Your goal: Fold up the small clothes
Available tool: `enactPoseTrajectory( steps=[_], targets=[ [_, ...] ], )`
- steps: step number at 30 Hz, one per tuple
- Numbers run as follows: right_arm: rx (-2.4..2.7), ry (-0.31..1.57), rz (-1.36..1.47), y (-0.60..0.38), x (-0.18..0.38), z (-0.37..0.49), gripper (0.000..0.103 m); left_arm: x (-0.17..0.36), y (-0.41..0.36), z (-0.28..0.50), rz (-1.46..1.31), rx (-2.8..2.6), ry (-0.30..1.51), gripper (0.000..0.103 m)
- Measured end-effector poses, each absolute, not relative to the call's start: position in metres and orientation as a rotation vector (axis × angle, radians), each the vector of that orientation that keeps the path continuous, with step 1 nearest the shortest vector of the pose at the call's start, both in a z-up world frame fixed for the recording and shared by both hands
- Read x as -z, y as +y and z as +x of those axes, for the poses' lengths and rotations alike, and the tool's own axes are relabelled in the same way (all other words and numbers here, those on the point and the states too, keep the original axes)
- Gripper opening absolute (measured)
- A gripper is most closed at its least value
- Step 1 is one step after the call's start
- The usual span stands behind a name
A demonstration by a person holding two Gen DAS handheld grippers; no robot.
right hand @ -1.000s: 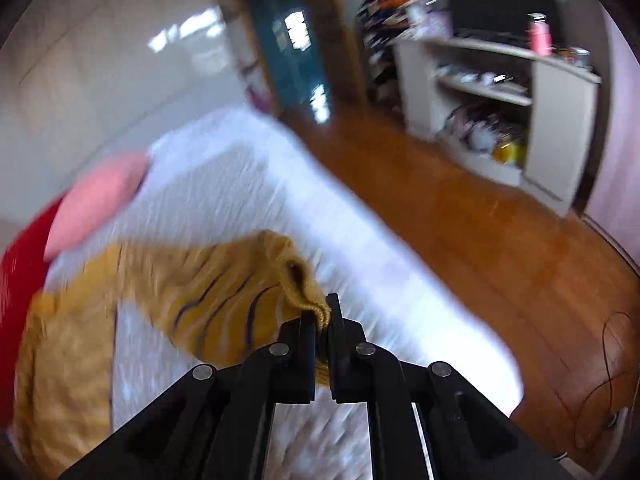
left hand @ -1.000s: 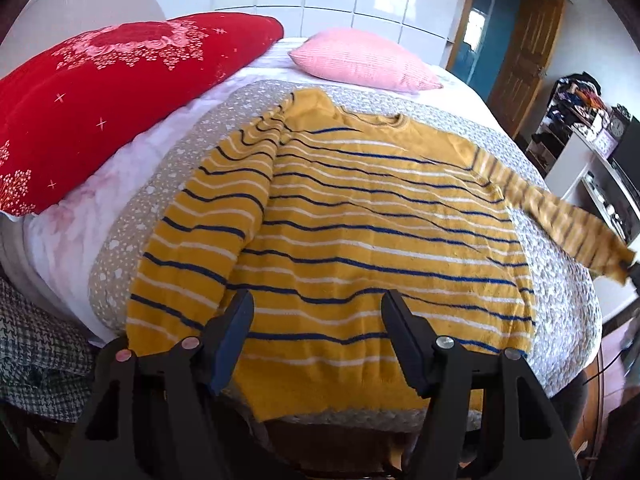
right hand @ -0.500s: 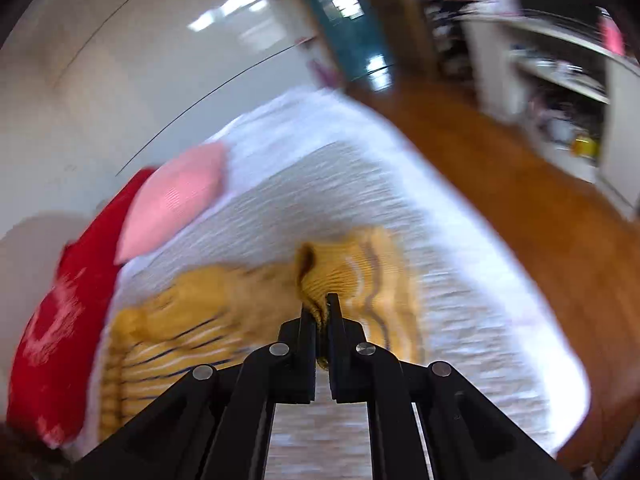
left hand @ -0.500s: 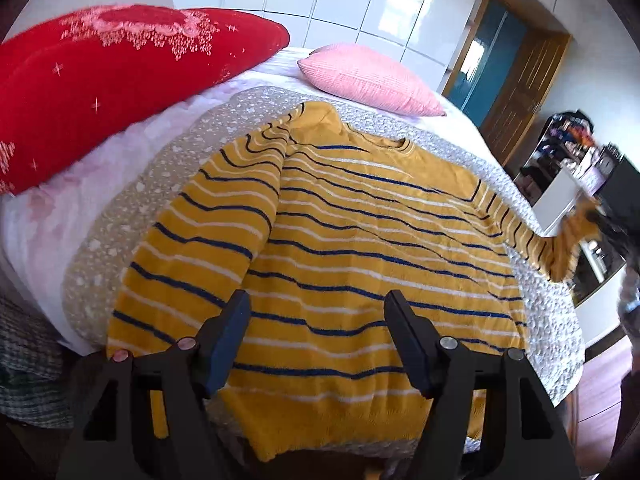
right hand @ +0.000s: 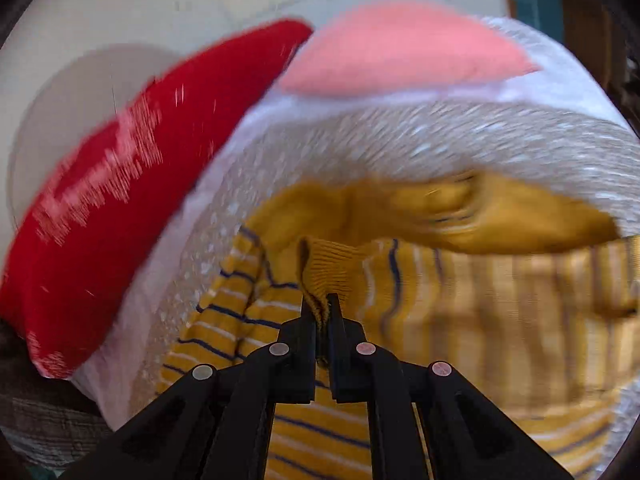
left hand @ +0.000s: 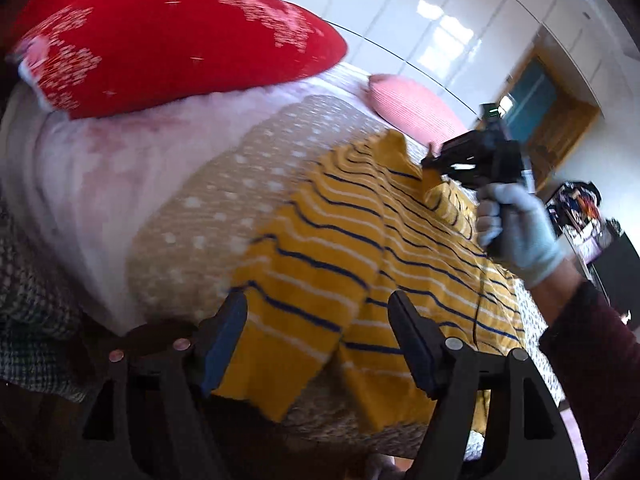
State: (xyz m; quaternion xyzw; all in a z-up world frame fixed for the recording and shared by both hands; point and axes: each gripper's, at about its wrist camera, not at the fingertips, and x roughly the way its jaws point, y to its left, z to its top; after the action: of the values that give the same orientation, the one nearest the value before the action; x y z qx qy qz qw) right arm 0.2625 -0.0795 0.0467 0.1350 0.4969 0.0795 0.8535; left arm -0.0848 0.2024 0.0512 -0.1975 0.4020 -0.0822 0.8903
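A yellow sweater [left hand: 344, 248] with blue and white stripes lies flat on the bed, one sleeve folded along its near side. My left gripper [left hand: 320, 336] is open and empty, low over the sweater's hem and folded sleeve. My right gripper [right hand: 322, 304] is shut on the ribbed cuff of the other sleeve [right hand: 324, 272] and holds it over the sweater's chest, the sleeve [right hand: 500, 216] draped across behind it. In the left wrist view the right gripper [left hand: 430, 162] shows at the upper right, held by a gloved hand [left hand: 520, 232].
A grey dotted blanket [left hand: 224, 200] lies under the sweater. A red pillow [left hand: 168, 36] and a pink pillow [left hand: 412, 100] sit at the head of the bed. A checked cloth [left hand: 24, 304] hangs at the near left. A wooden door [left hand: 556, 120] is behind.
My right gripper has carried the sleeve cuff from the bed's right side inward over the sweater's chest. My left gripper has swung left and lower toward the hem.
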Motion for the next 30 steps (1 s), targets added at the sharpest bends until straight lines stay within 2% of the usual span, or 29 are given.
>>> enactPoseTrajectory(
  steps=[4,9,12,15,17,20,26,30],
  targets=[
    [-0.164,1.103,0.243,-0.048,-0.017,0.281,0.014,-0.045,0.224,-0.087,-0.435,0.137,0.835,0.072],
    [-0.261,1.096,0.228,-0.027,-0.023,0.283,0.015,-0.037,0.249,-0.087,-0.475,0.083,0.841,0.072],
    [-0.279,1.051,0.198,-0.017,-0.042,0.264,0.027,-0.034,0.263,-0.088,-0.492,0.041,0.840,0.072],
    [-0.427,1.077,0.180,-0.001,-0.057,0.223,0.032,-0.032,0.278,-0.092,-0.495,-0.004,0.833,0.072],
    [-0.533,1.095,0.133,0.015,-0.059,0.186,0.042,-0.028,0.291,-0.095,-0.502,-0.048,0.833,0.072],
    [-0.678,1.116,0.059,0.039,-0.056,0.130,0.051,-0.021,0.310,-0.098,-0.522,-0.120,0.841,0.072],
    [-0.858,1.070,-0.131,0.091,-0.049,0.044,0.057,-0.014,0.341,-0.105,-0.554,-0.222,0.838,0.072],
    [-0.871,1.088,-0.169,0.122,-0.036,0.026,0.059,-0.010,0.351,-0.107,-0.575,-0.241,0.836,0.072]
  ],
)
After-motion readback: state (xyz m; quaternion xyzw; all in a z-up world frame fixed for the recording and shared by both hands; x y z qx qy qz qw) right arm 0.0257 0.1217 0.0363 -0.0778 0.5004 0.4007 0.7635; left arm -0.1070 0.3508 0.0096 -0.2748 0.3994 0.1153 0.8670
